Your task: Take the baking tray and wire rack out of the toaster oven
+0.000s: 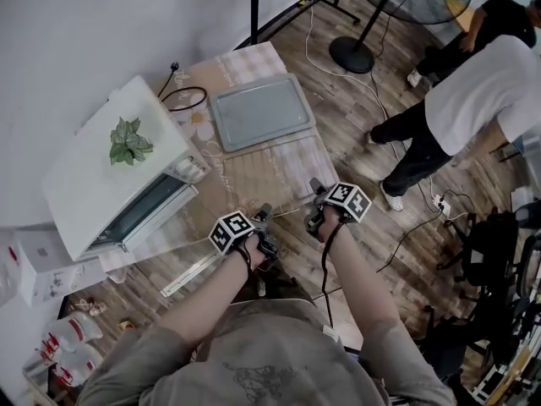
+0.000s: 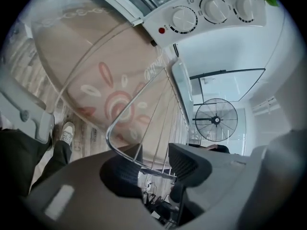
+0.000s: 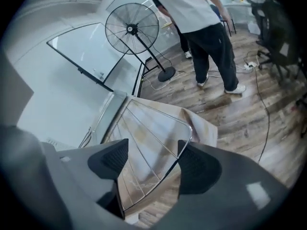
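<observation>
Right gripper [image 3: 151,158] is let go, jaws apart. The near right corner of the wire rack [image 3: 144,133] sits in the gap, rim just beside one pad, but nothing's pinching it. Left gripper [image 2: 154,169] looks the same to me: jaws apart, with the rack's near rim and a couple of thin cross wires between them and no pad on any wire that I can see.

The rack seems to be lying flat along the near edge of the table [image 1: 245,64]. Further back, the baking tray [image 1: 260,111] is already out and resting at the far end. The toaster oven [image 1: 110,167] is along the left side.

So I'd call this the tail end of setting the rack down, and both items are out. Next move is probably just backing both grippers straight off, without a jaw snagging a wire and dragging the rack off the near edge.
</observation>
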